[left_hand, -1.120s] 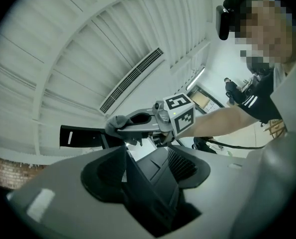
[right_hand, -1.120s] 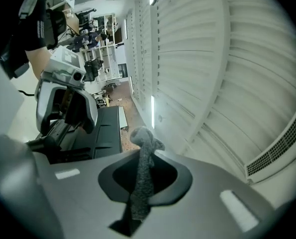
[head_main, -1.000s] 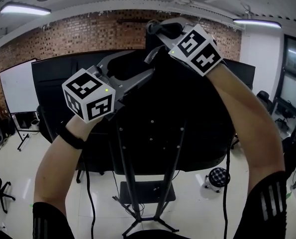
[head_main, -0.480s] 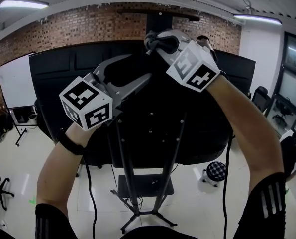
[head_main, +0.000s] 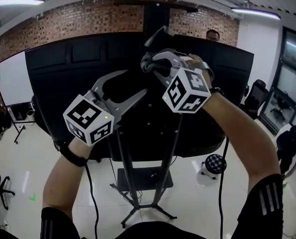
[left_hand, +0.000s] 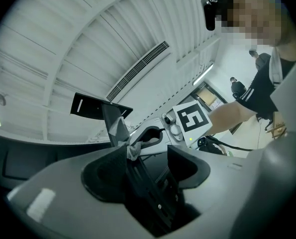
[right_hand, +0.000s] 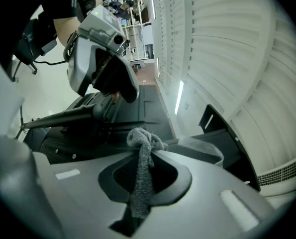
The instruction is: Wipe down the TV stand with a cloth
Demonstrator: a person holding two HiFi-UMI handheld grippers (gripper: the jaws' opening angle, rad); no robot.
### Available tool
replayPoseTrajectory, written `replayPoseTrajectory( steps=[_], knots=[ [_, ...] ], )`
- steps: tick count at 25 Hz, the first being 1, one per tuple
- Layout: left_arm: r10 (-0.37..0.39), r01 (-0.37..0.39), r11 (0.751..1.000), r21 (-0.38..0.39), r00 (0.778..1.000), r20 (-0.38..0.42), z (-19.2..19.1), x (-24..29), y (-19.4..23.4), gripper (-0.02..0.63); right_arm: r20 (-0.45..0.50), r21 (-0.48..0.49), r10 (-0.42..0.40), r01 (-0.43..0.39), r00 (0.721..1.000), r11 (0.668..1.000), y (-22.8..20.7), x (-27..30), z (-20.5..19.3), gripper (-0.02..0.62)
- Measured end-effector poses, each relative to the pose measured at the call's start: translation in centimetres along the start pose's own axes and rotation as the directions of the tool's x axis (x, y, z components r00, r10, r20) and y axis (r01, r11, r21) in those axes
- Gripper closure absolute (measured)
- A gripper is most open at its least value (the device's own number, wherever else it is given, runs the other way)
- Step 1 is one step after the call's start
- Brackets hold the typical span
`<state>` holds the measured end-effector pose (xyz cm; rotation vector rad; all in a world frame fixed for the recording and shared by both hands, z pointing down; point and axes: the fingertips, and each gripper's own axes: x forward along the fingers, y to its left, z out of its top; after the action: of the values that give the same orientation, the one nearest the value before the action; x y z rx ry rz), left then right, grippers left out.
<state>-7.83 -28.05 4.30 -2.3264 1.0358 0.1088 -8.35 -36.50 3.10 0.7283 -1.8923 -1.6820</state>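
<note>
While the right gripper (head_main: pixel 153 63) clamps the cloth (right_hand: pixel 140 173) upper centre, right by the upright stand (head_main: pixel 155 21) (long axis vertical), the left gripper (head_main: pixel 135 82) gapes empty, lower left.

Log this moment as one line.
left tongs open | right tongs shut on cloth | cloth by stand post

Black sleeves (head_main: pixel 265 203), white-striped; black wristband (head_main: pixel 70 156). Grey left gripper (head_main: pixel 136 82) and right gripper (head_main: pixel 150 63); white cubes (head_main: pixel 88 119), black square markers.
</note>
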Motion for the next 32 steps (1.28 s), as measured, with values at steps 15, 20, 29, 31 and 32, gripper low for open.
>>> replayPoseTrajectory(
  steps=[15,20,29,31,32],
  knots=[
    [0.029,-0.033,0.998,-0.058,0.997,-0.070,-7.2,-3.4,-4.1,0.327,-0.148,-0.179,0.078,-0.104,0.986,0.978,11.9,1.1,-1.3,0.574],
    [0.051,-0.059,0.994,-0.091,0.994,-0.093,-9.6,-4.8,-4.3,0.327,-0.212,-0.170,0.104,-0.141,0.972,0.975,15.0,1.2,-1.7,0.574],
    [0.049,-0.072,0.985,-0.159,0.988,-0.145,-14.2,-6.3,-6.5,0.327,-0.268,-0.202,0.151,-0.209,0.952,0.957,22.0,1.5,-2.7,0.574],
    [0.042,-0.067,0.985,-0.158,0.986,-0.160,-15.1,-6.6,-7.2,0.327,-0.289,-0.234,0.141,-0.213,0.947,0.949,23.4,1.6,-3.2,0.574],
    [0.040,-0.066,0.985,-0.160,0.985,-0.165,-15.5,-6.7,-7.5,0.327,-0.300,-0.259,0.128,-0.209,0.946,0.943,23.8,1.7,-3.3,0.574]
  ],
)
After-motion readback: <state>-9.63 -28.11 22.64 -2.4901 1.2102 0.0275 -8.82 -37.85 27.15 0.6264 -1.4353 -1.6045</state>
